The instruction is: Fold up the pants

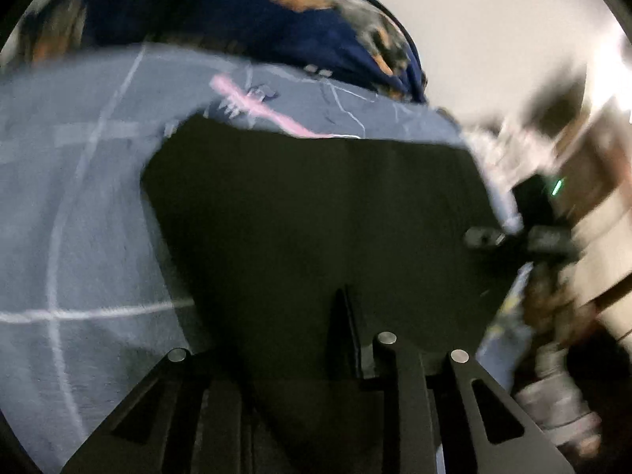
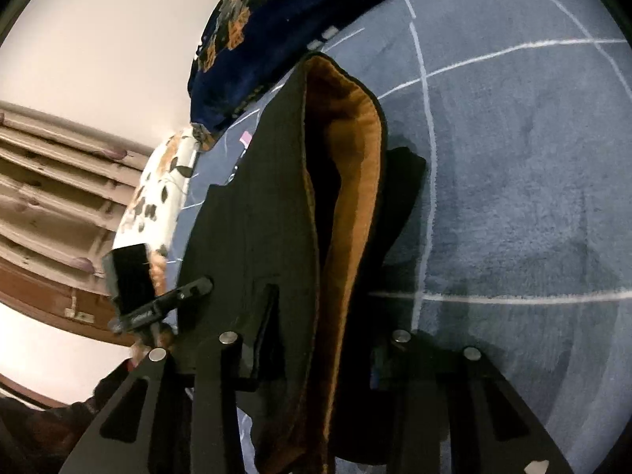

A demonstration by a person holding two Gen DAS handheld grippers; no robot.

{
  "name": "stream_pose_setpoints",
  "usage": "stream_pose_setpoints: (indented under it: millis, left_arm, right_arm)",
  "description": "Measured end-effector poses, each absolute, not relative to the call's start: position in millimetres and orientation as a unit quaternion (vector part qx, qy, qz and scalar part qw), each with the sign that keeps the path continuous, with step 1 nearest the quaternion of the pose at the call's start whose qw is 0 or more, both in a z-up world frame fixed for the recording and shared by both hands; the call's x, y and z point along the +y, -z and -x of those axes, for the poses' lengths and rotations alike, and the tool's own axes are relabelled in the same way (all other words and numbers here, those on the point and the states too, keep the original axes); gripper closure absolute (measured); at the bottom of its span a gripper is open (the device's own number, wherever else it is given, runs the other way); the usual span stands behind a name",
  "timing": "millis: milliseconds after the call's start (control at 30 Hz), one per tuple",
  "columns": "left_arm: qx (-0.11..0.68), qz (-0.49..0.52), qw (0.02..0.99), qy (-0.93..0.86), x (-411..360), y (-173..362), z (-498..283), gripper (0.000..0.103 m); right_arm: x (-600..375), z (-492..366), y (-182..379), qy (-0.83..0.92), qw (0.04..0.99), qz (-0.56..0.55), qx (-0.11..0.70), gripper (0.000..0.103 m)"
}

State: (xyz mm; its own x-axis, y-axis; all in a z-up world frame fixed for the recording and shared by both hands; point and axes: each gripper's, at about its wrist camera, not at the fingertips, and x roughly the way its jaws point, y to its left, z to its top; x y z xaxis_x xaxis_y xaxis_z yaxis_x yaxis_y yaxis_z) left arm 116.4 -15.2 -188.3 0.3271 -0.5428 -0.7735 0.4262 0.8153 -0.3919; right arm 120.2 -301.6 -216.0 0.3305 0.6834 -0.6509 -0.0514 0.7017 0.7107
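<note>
Pants (image 2: 276, 197) (black) btwn both fingers (image 2: 233, 359)

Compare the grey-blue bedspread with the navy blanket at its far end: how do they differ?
The bedspread is pale grey-blue crossed by thin white lines. The blanket is deep navy with orange and grey floral patches. The bedspread lies spread flat, while the blanket is bunched in a heap at its far edge. Both are soft blue fabrics, seen beyond the black pants.
</note>
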Motion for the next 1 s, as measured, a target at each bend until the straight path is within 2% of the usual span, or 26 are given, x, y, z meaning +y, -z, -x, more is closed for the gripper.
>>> stream_pose_setpoints:
  millis: [267, 367, 633, 1000]
  left_arm:
    - [0.477, -0.049, 0.848, 0.226, -40, 171, -96, 0.081]
    - [0.477, -0.056, 0.85, 0.217, -38, 172, -93, 0.081]
    - [0.456, -0.111, 0.861, 0.199, -51, 167, -81, 0.081]
    - [0.448, -0.137, 0.863, 0.188, -54, 166, -74, 0.081]
  right_arm:
    - [-298, -104, 217, -0.23, 0.765, -0.333, 0.501, 0.071]
    - [-291, -99, 213, -0.215, 0.783, -0.308, 0.495, 0.072]
    - [-287, -97, 213, -0.194, 0.795, -0.306, 0.486, 0.071]
    - [-282, -92, 214, -0.188, 0.793, -0.317, 0.486, 0.071]
